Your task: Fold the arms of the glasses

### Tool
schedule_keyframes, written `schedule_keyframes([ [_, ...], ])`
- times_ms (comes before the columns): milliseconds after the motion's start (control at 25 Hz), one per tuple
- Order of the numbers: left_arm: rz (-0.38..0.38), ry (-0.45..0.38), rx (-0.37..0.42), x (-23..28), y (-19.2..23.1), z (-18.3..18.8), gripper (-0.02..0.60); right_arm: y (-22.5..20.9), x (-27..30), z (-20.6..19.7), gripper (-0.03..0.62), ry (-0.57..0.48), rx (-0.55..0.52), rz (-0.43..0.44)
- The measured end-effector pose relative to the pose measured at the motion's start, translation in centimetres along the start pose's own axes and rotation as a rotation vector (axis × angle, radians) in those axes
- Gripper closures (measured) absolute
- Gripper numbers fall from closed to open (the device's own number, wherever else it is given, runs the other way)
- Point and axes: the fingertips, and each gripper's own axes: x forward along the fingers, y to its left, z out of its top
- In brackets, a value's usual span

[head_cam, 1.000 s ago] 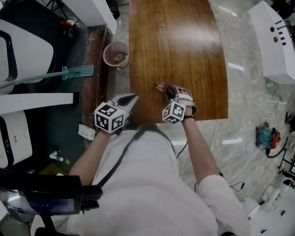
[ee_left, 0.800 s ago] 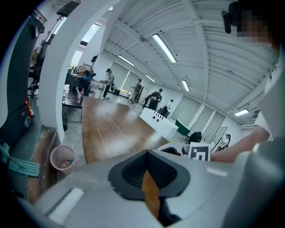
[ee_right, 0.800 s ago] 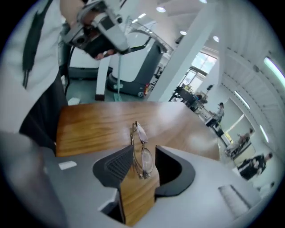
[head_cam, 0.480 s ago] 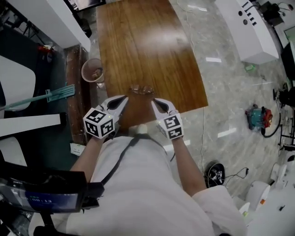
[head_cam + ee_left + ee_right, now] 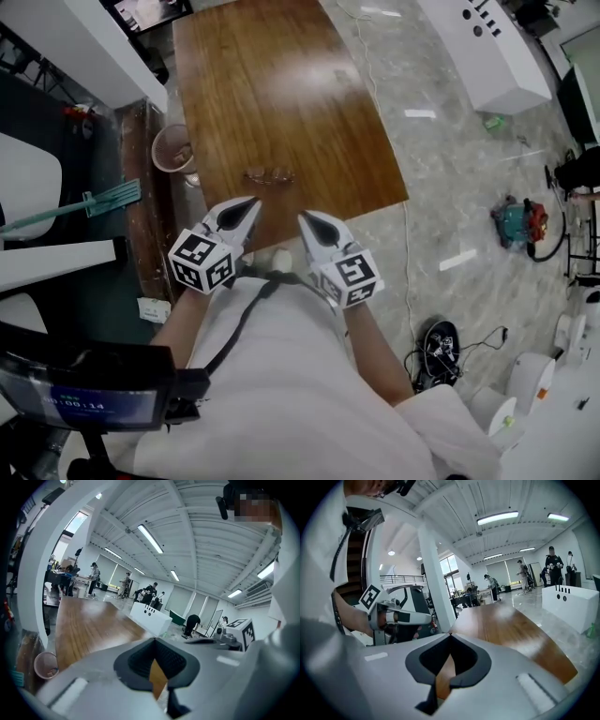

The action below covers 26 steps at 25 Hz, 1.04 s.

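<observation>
The glasses lie folded on the brown wooden table, near its front edge, seen only in the head view. My left gripper is held up in front of the person's chest, short of the table's front edge, shut and empty. My right gripper is beside it, also shut with nothing between its jaws. Both point toward the table, well back from the glasses. In the left gripper view the jaws meet, and the right gripper view shows its jaws meeting too.
A round bin stands at the table's left edge, with a teal broom on the dark floor beside it. A white counter runs along the right. Tools and cables lie on the marble floor. People stand far off in the room.
My right gripper let go of the glasses, shut, and rose back toward the chest. The left gripper also lifted. The glasses stay on the table.
</observation>
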Motion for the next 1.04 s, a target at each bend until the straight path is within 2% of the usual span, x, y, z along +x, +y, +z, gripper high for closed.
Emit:
schedule_keyframes([
  [240,-0.011,-0.018,0.028,-1.5,0.4,1.1,0.577,0.7,-0.3,0.8,0.586,0.002,-0.012,-0.064],
  [1040,-0.047,-0.023,0.041,-4.2,4.2,2.1,0.577,2.6,2.9,1.6,0.586,0.024,-0.038,-0.145],
])
